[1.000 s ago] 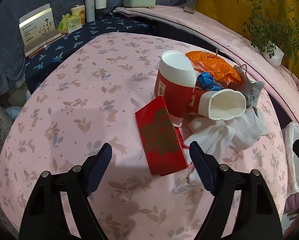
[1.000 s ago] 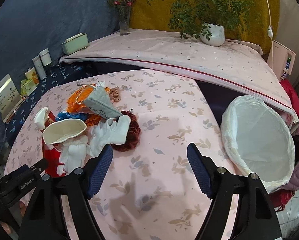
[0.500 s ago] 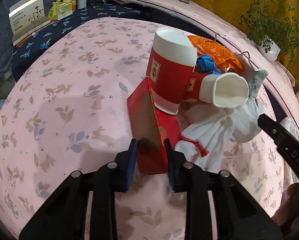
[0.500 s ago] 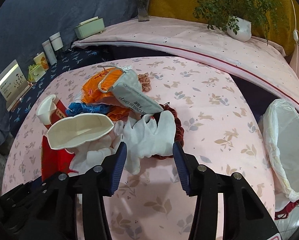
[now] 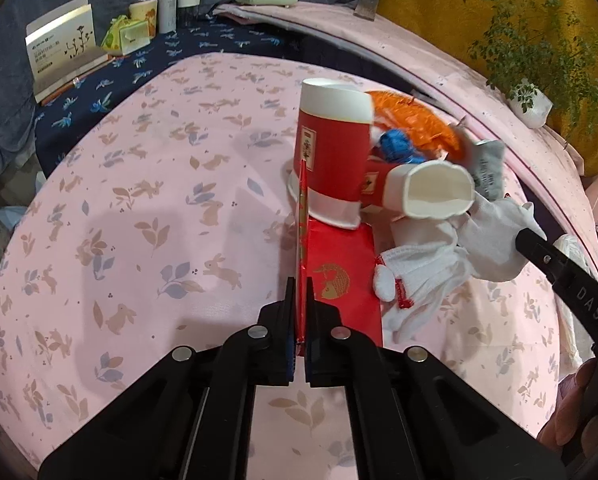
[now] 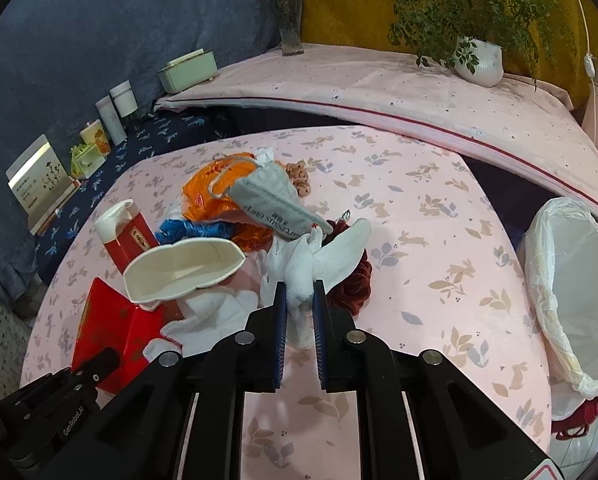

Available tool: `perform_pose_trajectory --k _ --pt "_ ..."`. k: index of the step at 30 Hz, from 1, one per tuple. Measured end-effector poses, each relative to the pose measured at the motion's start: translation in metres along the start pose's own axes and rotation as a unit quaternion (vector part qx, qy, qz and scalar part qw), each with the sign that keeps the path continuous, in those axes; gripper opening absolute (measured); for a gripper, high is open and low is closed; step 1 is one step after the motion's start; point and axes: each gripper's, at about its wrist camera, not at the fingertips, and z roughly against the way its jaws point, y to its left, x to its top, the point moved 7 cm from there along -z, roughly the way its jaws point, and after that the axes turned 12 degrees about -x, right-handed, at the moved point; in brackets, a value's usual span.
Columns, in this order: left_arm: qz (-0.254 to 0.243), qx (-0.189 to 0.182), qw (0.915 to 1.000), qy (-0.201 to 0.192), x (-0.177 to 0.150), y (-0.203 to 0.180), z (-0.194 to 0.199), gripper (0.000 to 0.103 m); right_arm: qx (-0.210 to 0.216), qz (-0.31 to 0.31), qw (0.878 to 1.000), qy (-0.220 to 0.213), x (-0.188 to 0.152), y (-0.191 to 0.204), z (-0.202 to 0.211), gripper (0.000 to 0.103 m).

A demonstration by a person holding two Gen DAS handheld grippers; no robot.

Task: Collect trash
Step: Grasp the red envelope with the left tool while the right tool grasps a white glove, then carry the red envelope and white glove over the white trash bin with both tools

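Note:
My left gripper [image 5: 299,286] is shut on the edge of a red envelope [image 5: 301,240], which stands tilted up on its side. A second red envelope with a gold emblem [image 5: 339,268] lies flat beside it. Behind them stand an upturned red paper cup [image 5: 331,160] and a cup lying on its side [image 5: 435,196]. My right gripper [image 6: 299,300] has its jaws closing, the pads pressing on a white glove [image 6: 327,256] in the trash pile. An orange bag [image 6: 215,184], a grey mask [image 6: 271,200] and blue scrap [image 6: 191,230] lie further back.
A bin lined with a white bag [image 6: 571,280] stands off the table's right edge. A dark red scrunchie [image 6: 351,284] lies under the glove. Boxes and jars [image 5: 59,56] line the blue shelf at the far left. A potted plant [image 6: 479,60] sits on the back ledge.
Both grippers went from wide open to shut. The left one closed on the red envelope and tipped it up on edge. The right one moved in toward the pile and closed on the white glove.

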Motion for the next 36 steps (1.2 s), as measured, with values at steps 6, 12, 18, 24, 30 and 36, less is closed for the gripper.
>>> perform_pose_trajectory --k 6,12,18,24,30,36 --pt "-0.024 -0.014 0.9993 -0.026 0.007 -0.029 0.026 0.002 0.002 -0.015 0.999 -0.039 0.018 -0.024 0.038 0.011" --pt "-0.057 -0.036 0.9965 -0.048 0.012 -0.075 0.048 0.002 -0.005 -0.036 0.996 -0.076 0.032 -0.061 0.076 0.012" --pt "-0.092 -0.070 0.9916 -0.057 0.013 -0.132 0.058 0.002 -0.028 -0.064 0.992 -0.102 0.038 -0.111 0.103 0.012" --pt "-0.136 -0.114 0.9828 -0.052 0.008 -0.198 0.057 0.002 -0.067 -0.089 0.987 -0.113 0.033 -0.167 0.117 0.012" --pt "-0.171 -0.162 0.9712 -0.035 -0.005 -0.261 0.049 0.002 -0.104 -0.117 0.981 -0.111 0.023 -0.222 0.123 0.012" --pt "-0.197 -0.196 0.9606 -0.011 -0.021 -0.304 0.034 0.002 -0.130 -0.145 0.975 -0.102 0.007 -0.268 0.121 0.012"
